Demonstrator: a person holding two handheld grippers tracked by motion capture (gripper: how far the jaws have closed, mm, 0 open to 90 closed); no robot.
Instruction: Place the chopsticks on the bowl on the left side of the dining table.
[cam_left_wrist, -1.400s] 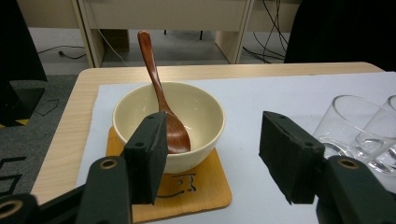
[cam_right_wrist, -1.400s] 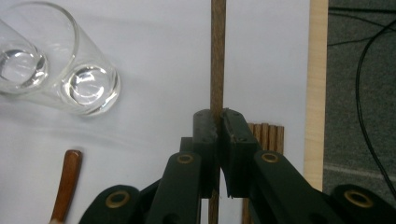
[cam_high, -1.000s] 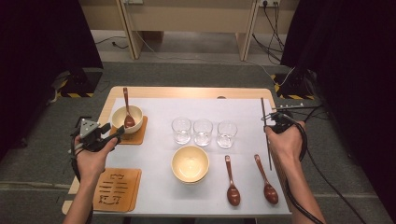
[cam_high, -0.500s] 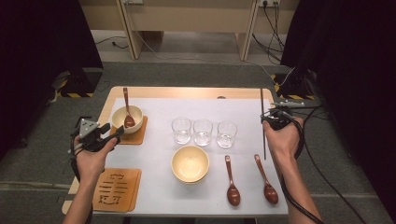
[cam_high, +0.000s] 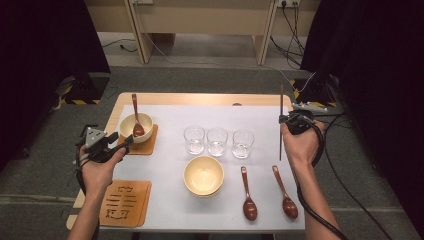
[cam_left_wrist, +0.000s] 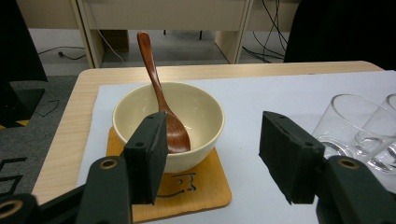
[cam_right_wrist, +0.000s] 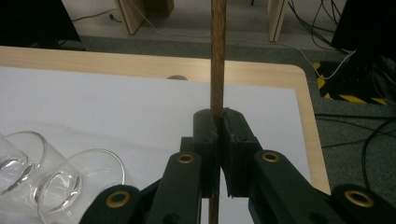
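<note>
While your right gripper has its jaws pressed together on the chopstick, this thin dark brown stick (rough surface) stands upright above the table's right edge. Your left gripper is wide open, holding nothing.

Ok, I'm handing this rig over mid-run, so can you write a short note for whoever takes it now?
Right gripper: shut on a thin stick, held upright above the table's right edge.
Left gripper: open, holding nothing, aimed at the bowl on the coaster.
Done: that bowl has a spoon in it.
Left, probably: the second bowl stands off its coaster; two spoons lie loose on the mat; three glasses stand in a row. Where the stick goes is unclear.
</note>
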